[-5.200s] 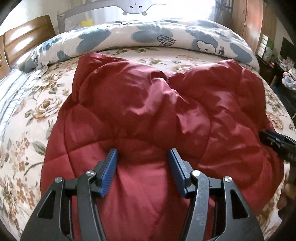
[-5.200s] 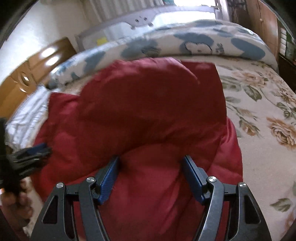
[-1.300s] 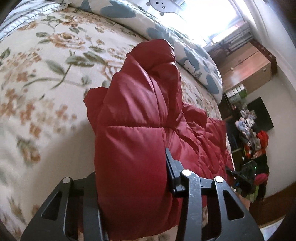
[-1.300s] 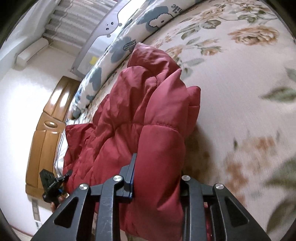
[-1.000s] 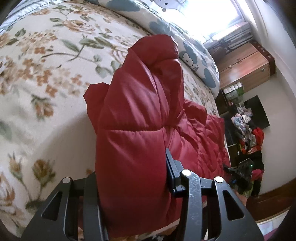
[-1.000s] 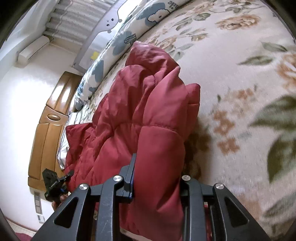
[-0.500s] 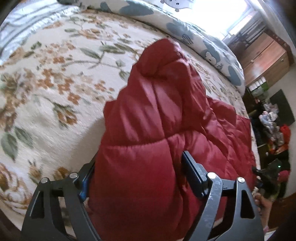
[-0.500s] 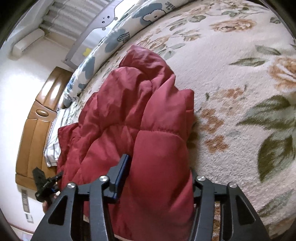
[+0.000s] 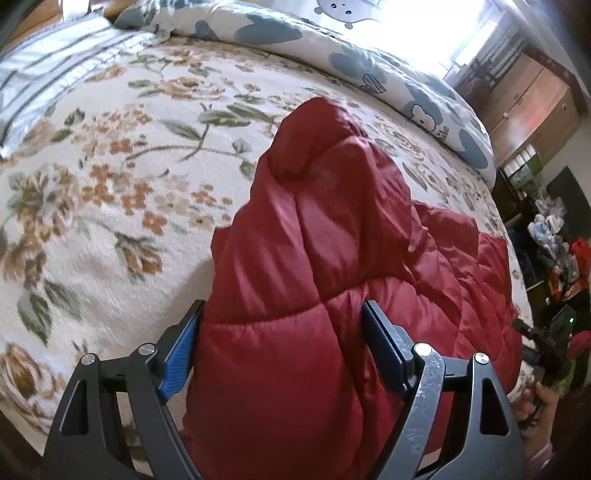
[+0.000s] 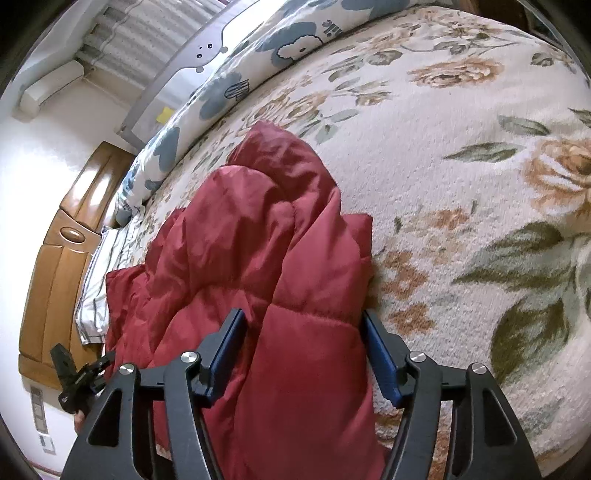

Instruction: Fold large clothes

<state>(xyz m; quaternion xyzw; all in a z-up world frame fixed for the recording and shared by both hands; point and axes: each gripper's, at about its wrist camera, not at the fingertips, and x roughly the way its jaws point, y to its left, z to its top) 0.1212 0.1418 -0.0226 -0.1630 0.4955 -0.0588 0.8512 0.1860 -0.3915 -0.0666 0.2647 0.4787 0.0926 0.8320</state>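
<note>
Strong daylight enters from the window (image 9: 436,33) and burns out white there. The floral bedspread (image 9: 110,177) looks soft, slightly blurred. Both fisheye views bend and darken at the corners.

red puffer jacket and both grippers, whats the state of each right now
red puffer jacket: bunched and folded over itself, lying on the floral bedspread
left gripper: open, jacket edge between its fingers
right gripper: open, jacket edge between its fingers
blue-patterned duvet: rolled along the bed's far side
</note>
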